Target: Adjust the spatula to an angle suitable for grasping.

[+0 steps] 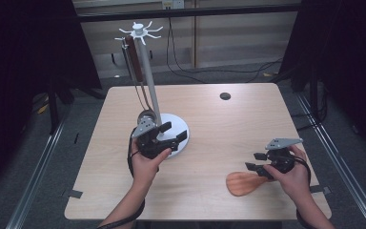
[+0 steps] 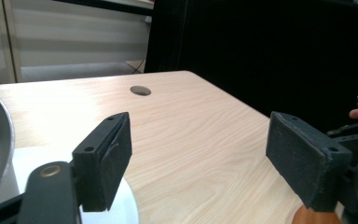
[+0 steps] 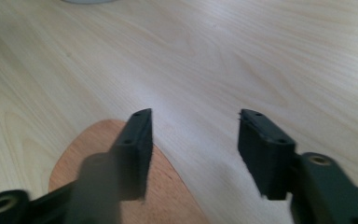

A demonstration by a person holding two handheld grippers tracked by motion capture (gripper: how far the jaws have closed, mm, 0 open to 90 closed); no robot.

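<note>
- The wooden spatula (image 1: 244,183) lies flat on the table (image 1: 209,133) near the front right edge, its broad rounded blade pointing left and its handle end hidden under the right claw (image 1: 256,168).
- In the right gripper view the right claw (image 3: 193,140) stands with jaws apart and nothing between them, hovering just over the blade (image 3: 121,186); whether a jaw touches the wood cannot be told.
- The left claw (image 1: 174,133) is also spread wide and empty, sitting at the white round base (image 1: 178,125) of the utensil stand (image 1: 148,71).
- Handling, as a judgement: the spatula looks light, stiff and smooth, not fragile. Lying flat, the thin blade gives little to bite on; the narrower handle is the better place to take hold, pinched across its width, with care that it does not skid on the smooth table.
- Count: one spatula on the table; one stand with a ring of white hooks at its top (image 1: 140,31); one brown-handled utensil (image 1: 132,62) already hanging from it, its metal bowl (image 1: 145,116) near the base; two claws; one dark round hole (image 1: 225,96) in the table.
</note>
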